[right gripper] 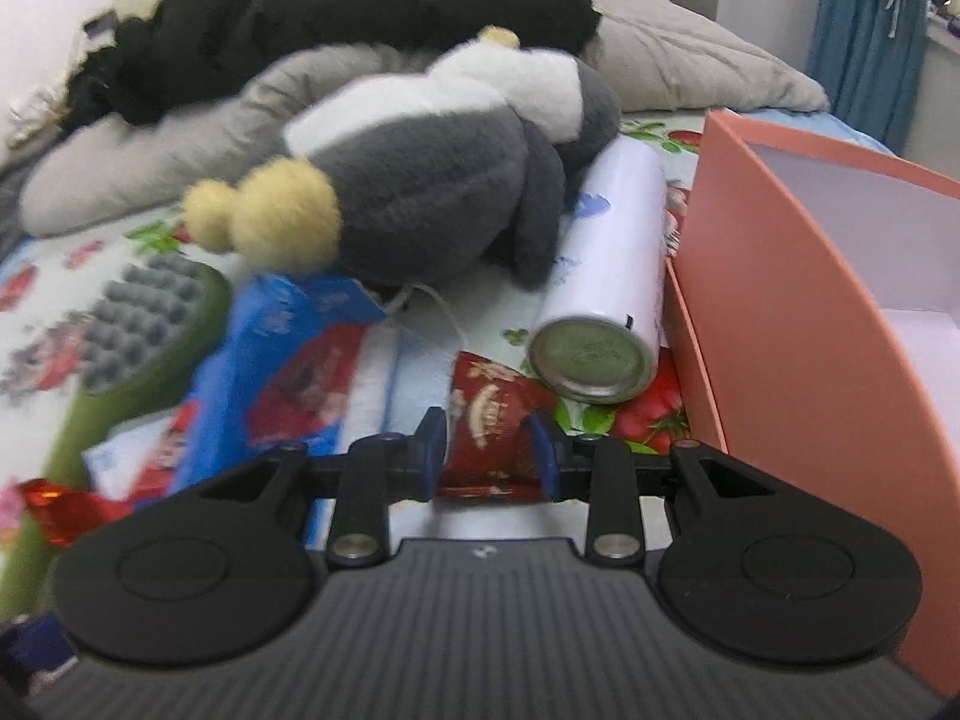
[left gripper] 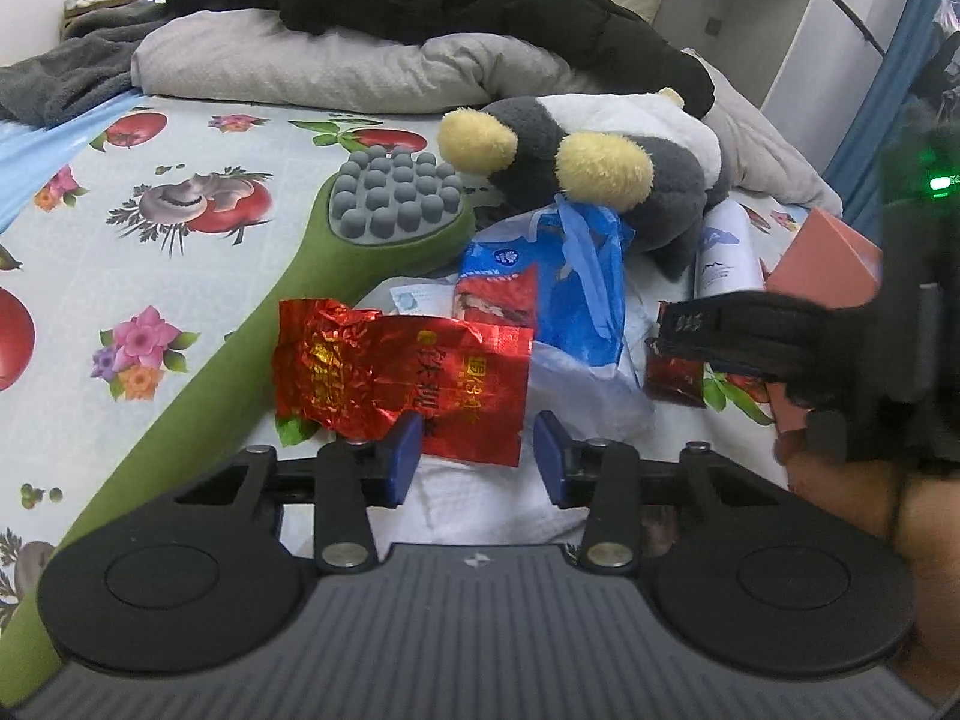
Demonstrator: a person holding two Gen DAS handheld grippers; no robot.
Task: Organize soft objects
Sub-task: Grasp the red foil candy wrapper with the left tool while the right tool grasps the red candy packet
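left claw (left gripper: pixel 475 459) spread, over red foil packet (left gripper: pixel 396 378) | right claw (right gripper: pixel 489 450) pinching small red packet (right gripper: pixel 495 426) | foil light, crinkly, slippery: grip flat middle | plush toy (right gripper: pixel 432 180) soft: grip body

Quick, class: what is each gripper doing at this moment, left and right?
Left gripper: open, holding nothing; crumpled red foil packet just beyond its fingers.
Right gripper: closed on a small red sachet.

A crumpled red foil packet (left gripper: pixel 396 378) lies flat just ahead of the left gripper (left gripper: pixel 477 459). A smaller red packet (right gripper: pixel 495 426) sits upright, pinched between the right gripper (right gripper: pixel 491 450) pads.
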